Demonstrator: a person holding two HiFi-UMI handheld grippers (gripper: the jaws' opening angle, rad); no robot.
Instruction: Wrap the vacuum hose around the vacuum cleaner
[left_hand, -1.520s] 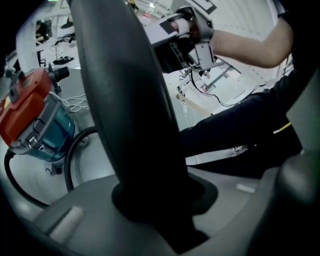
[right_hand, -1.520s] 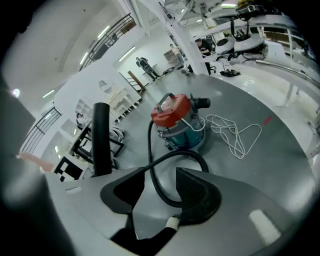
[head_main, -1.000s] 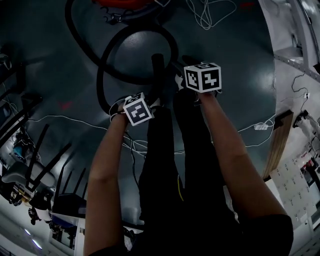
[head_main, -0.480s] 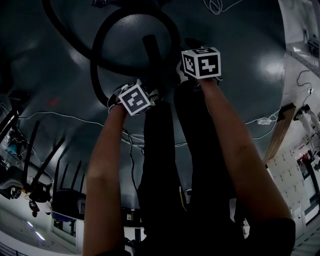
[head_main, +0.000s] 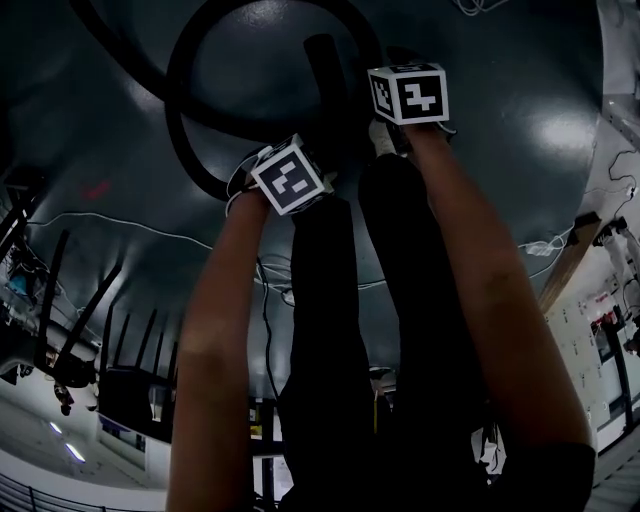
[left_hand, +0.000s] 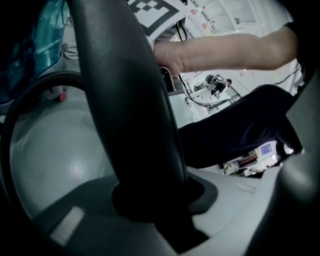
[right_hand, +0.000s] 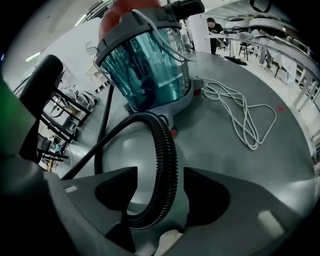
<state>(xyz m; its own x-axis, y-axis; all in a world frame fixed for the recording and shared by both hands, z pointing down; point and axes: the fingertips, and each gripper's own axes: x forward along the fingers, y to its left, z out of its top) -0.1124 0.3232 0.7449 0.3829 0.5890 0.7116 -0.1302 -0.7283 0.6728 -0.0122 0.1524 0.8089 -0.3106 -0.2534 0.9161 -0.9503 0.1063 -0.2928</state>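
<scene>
1. The left gripper (left_hand: 150, 197) is narrowed and clamped on the smooth black rigid tube (left_hand: 130, 100), which fills the frame's centre. The tube looks stiff and probably slick, so it likely needs a firm, square hold.
2. The right gripper (right_hand: 160, 187) stands wide, its jaws having just been opening. The black ribbed flexible hose (right_hand: 166, 150) passes between them at lower centre, unpressed.
3. The hose is judged light and springy, and likely to uncoil. Its ribs offer purchase, so it is best taken across the ribs near a bend.
4. The teal translucent canister vacuum cleaner (right_hand: 145, 65) stands at upper centre on the glossy grey floor (right_hand: 225, 150). The hose lies looped before it, not yet wound round.
</scene>
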